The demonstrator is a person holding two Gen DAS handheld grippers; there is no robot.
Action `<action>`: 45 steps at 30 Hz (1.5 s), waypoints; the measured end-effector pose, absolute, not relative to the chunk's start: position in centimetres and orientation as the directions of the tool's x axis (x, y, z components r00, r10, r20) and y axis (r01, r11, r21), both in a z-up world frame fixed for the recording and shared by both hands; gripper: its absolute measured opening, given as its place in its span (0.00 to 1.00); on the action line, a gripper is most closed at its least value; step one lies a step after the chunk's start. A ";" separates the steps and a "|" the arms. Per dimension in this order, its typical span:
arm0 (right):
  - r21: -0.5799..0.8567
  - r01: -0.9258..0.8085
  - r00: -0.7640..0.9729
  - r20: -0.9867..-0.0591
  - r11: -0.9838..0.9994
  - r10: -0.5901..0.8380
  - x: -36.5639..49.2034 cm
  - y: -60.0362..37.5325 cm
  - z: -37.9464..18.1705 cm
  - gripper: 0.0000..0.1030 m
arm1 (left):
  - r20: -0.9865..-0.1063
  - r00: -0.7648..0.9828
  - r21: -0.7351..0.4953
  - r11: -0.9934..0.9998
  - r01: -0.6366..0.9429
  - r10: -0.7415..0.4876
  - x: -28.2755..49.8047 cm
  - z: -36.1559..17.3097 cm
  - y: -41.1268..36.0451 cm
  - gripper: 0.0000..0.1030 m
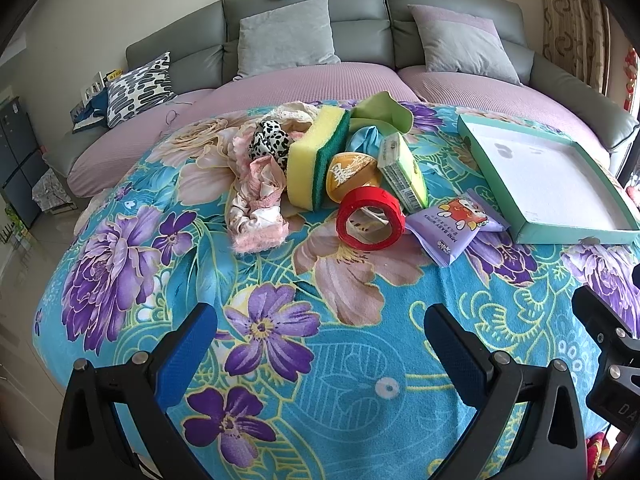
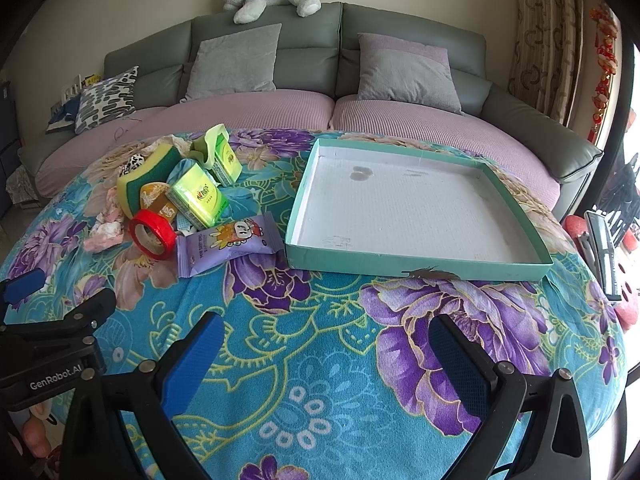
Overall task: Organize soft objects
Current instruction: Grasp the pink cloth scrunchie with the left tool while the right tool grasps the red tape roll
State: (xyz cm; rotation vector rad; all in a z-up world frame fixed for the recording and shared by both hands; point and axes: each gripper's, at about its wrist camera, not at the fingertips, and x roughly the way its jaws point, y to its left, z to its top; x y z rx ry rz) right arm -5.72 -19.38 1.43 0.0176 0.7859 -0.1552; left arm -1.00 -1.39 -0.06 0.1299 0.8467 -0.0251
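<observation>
Soft objects sit heaped together on the left-centre of the flowered blanket point(image 2: 320, 360), and both tools hang nearest the lens, low over bare cloth: the left gripper point(image 1: 320, 344) and the right gripper point(image 2: 326, 356) each have their blue pads spread wide with nothing between them — a stance that reads as ready to reach, not yet committed to any item. Just beyond, at the front of the heap, the red tape roll point(image 1: 370, 218) stands on its edge beside the purple wipes pack point(image 1: 456, 226), which lies flat just left of the near corner of the teal tray point(image 2: 420, 270); the tray holds nothing, so I judge it to be the place the sorted things are meant to go. Farther in, the pink fluffy cloth point(image 1: 258, 200) trails toward the front, the yellow-green sponge point(image 1: 316, 160) leans upright against the pile, and the green tissue pack point(image 2: 198, 198) rests tilted on its neighbours — loosely dumped, it seems. Behind these, a black-and-white spotted fabric point(image 1: 270, 142), a blue bundle point(image 1: 366, 140) and a lime cloth point(image 1: 380, 112) are half buried; what they are is hard to tell. An orange packet point(image 1: 352, 174) shows only its face. Beyond lies the sofa point(image 2: 400, 128).
</observation>
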 end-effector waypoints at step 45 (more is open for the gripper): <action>0.095 -0.162 0.642 -0.746 0.982 0.178 8.7 -14.3 4.2 1.00 | -0.797 0.603 -0.146 0.958 -0.248 0.034 11.3 2.3 9.0 1.00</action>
